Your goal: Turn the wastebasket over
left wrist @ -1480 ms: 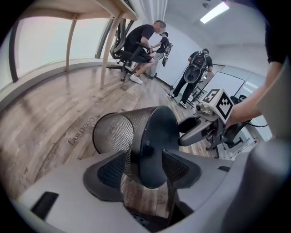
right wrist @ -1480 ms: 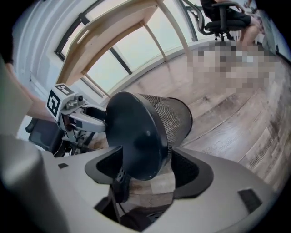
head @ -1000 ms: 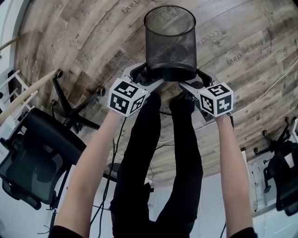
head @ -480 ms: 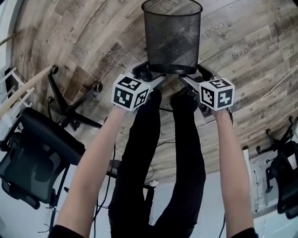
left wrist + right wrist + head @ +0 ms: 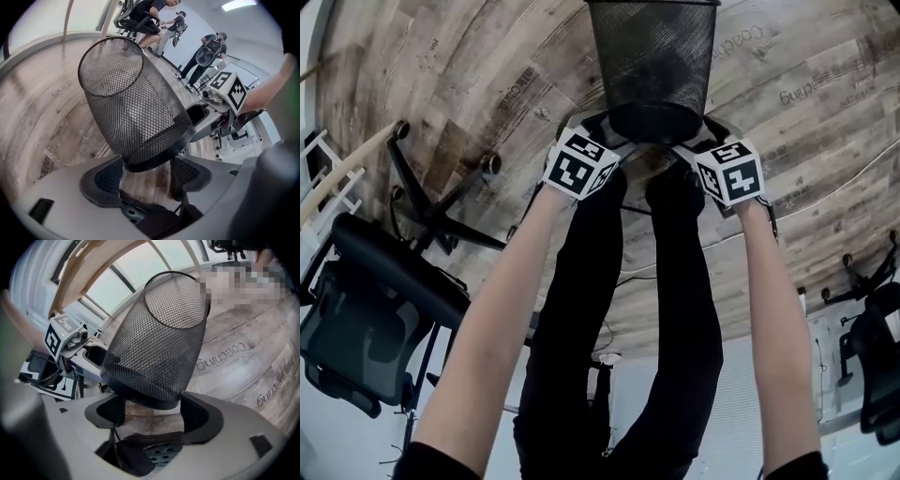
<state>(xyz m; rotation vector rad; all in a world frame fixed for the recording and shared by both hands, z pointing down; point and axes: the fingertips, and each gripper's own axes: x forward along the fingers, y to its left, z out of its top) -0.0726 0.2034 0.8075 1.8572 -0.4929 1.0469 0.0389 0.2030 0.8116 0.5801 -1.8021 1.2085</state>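
Wastebasket [image 5: 652, 56] is at top centre of the head view, raised off the wood floor [image 5: 469, 84] with its mouth tipped away, apparently in preparation for inversion. Left gripper [image 5: 147, 171] and right gripper [image 5: 152, 411] brace its base from opposite sides. Each has its jaws spread wide, cradling the curved base rather than pinching it.

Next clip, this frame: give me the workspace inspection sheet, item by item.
Surface: wood-plank floor with printed lettering.
Job's things: black mesh wastebasket, tilted, open rim pointing away from the person, solid base toward the grippers.
Clutter: nothing seen.
Grippers: left gripper and right gripper, jaws apart, set against the base from opposite sides.
Cables: light cable across the floor at right.
Surroundings: office chair at left, a second chair at the right edge; people in the background.
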